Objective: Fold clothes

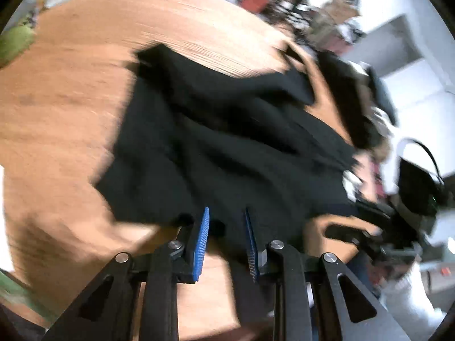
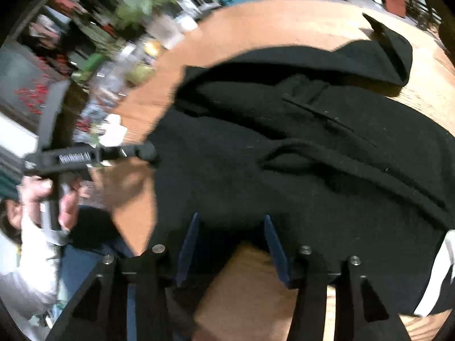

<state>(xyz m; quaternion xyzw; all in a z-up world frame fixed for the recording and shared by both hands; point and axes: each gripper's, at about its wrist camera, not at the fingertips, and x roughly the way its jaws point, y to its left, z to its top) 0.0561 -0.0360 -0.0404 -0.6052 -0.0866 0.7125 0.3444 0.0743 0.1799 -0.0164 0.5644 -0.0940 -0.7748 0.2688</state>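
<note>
A black garment point(image 1: 227, 130) lies crumpled on the round wooden table point(image 1: 71, 99). In the left wrist view my left gripper point(image 1: 227, 216) is open, its blue pads point(image 1: 202, 244) apart at the garment's near hem, with dark cloth lying between them. In the right wrist view the same garment point(image 2: 298, 147) spreads across the table point(image 2: 270, 25). My right gripper point(image 2: 231, 218) is open over its near edge, with cloth between the fingers. The left gripper point(image 2: 142, 151) shows there at the garment's left edge, held by a hand point(image 2: 42, 199). Both views are motion-blurred.
The table edge runs close under both grippers. A person in a white sleeve point(image 2: 31, 272) and blue trousers stands at the near side. Cluttered shelves and plants point(image 2: 85, 56) fill the room behind, and a second dark garment heap point(image 1: 352, 99) sits at the table's far right.
</note>
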